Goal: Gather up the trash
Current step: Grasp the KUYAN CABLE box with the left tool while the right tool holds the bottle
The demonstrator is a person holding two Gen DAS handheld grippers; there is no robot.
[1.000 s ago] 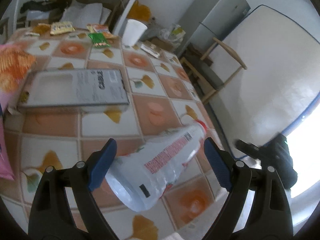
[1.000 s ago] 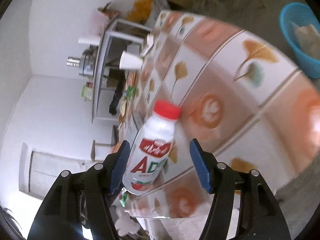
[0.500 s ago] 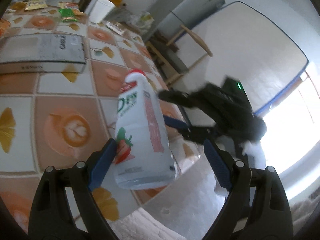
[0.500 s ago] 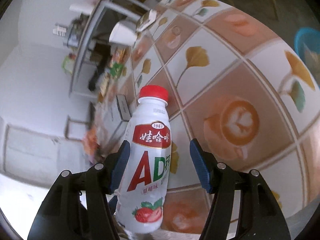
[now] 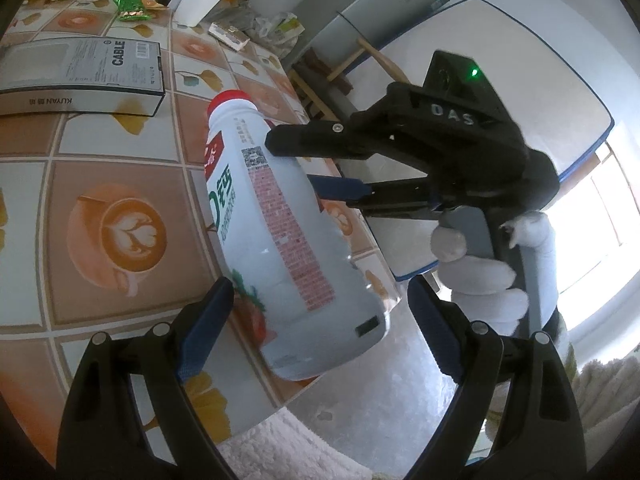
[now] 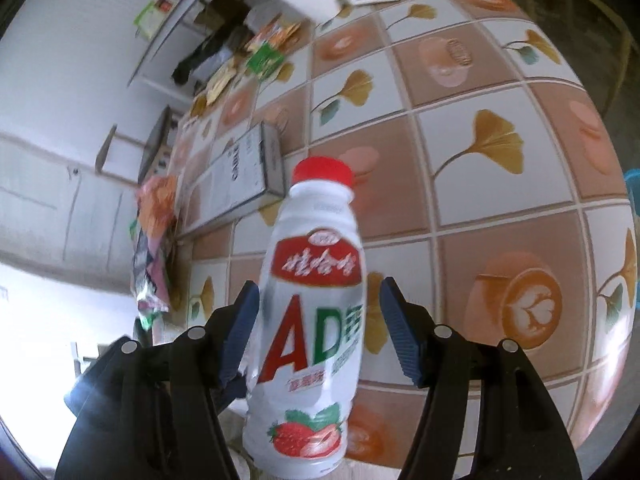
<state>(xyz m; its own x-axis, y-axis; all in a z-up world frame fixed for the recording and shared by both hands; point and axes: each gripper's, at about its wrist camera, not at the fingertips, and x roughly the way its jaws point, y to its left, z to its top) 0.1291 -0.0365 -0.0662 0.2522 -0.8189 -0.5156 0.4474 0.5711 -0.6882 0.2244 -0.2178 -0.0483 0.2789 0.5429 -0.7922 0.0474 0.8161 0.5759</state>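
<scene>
A white drink bottle [image 5: 280, 240] with a red cap and a strawberry label hangs tilted above the tiled table's [image 5: 48, 184] near edge. My right gripper [image 5: 294, 160], held by a white-gloved hand [image 5: 480, 272], reaches in from the right and is shut on the bottle's upper body. In the right wrist view the bottle [image 6: 316, 280] stands upright between that gripper's [image 6: 320, 320] blue pads. My left gripper [image 5: 320, 320] is open wide, with the bottle's base between its fingers; the right finger stays apart from the bottle.
A grey cable box [image 5: 80, 68] lies on the table behind the bottle. A paper cup [image 5: 200, 0] and snack wrappers [image 5: 132, 8] sit at the far end. A pink bag [image 6: 156, 240] lies at the left edge. A blue basket [image 6: 632, 184] shows beyond the table.
The bottle has swung from lying slanted to nearly upright in the right gripper. That gripper and its gloved hand have moved in close in the left wrist view. The left gripper dipped slightly.
</scene>
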